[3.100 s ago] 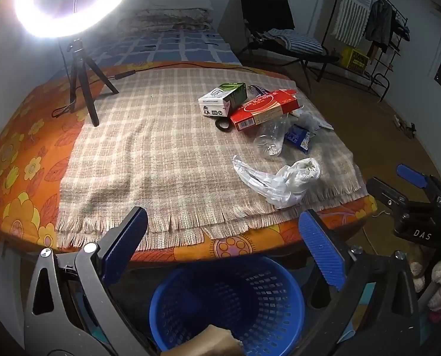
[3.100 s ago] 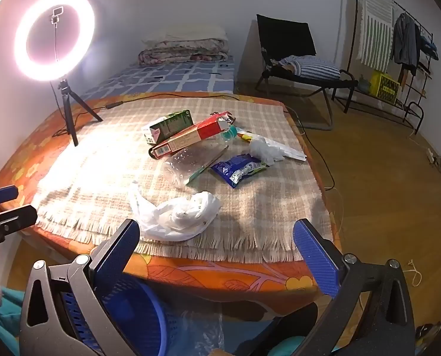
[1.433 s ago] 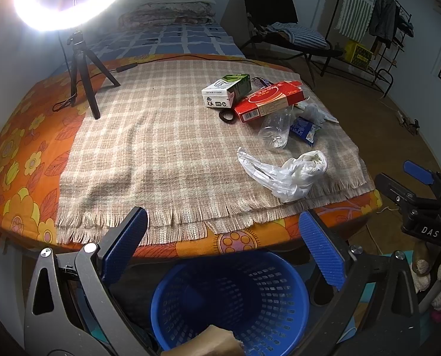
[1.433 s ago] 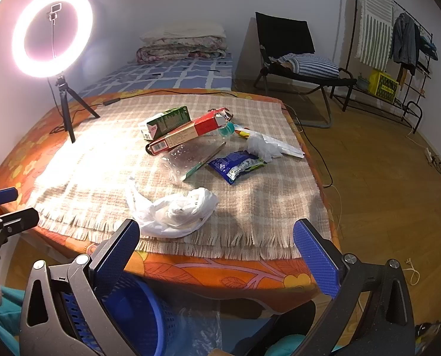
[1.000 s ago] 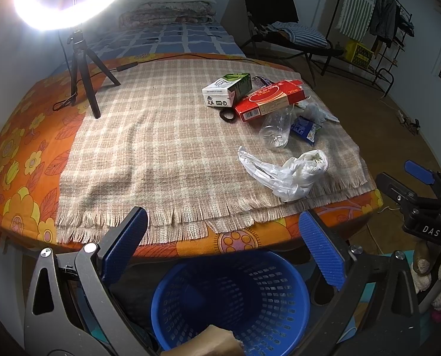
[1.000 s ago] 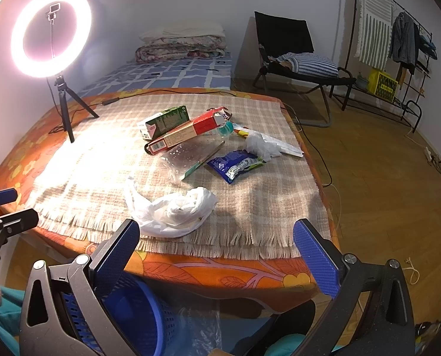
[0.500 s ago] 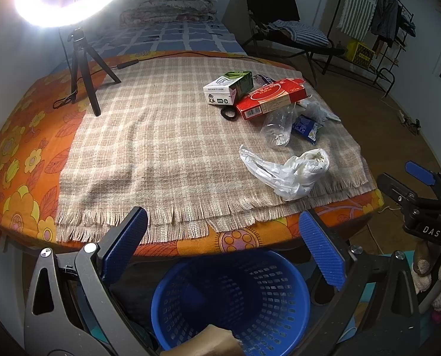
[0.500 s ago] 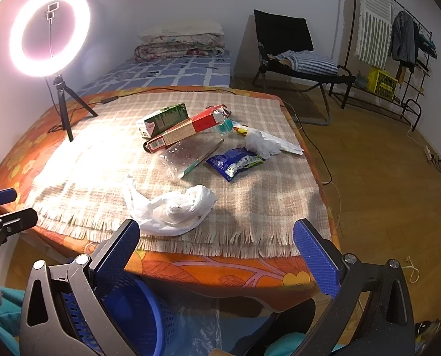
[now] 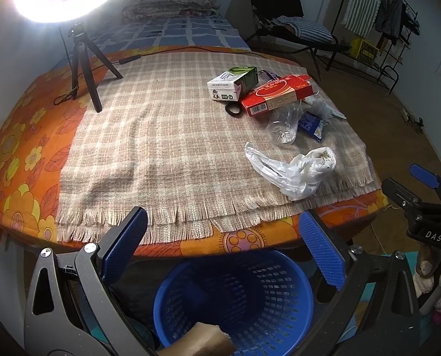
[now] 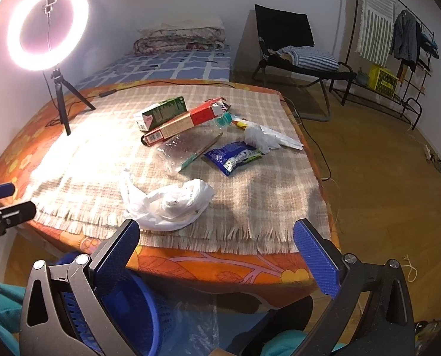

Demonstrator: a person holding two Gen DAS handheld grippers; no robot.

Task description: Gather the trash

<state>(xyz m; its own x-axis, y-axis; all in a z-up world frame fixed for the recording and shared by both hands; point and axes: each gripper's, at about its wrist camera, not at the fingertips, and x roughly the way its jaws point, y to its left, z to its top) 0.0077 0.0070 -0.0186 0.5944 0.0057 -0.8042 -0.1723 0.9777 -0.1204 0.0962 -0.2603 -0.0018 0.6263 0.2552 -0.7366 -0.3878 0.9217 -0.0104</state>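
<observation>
I had both grippers off the near edge of the table. My left gripper point(image 9: 224, 244) hung with its jaws wide apart above the blue laundry-style basket point(image 9: 235, 302) on the floor; my right gripper point(image 10: 220, 255) was equally spread and empty. The trash sat on the checked blanket point(image 10: 101, 154): a crumpled white plastic bag point(image 10: 168, 203) nearest me, then a clear plastic bottle point(image 10: 181, 149), a blue wrapper point(image 10: 232, 154), a red carton point(image 10: 183, 121) and a green-and-white box point(image 10: 161, 112).

Two wrist fisheyes, low at the table's point(image 9: 42, 136) near edge, facing across; shared: white bag point(image 9: 294, 169) point(image 10: 167, 204), centre frame.
</observation>
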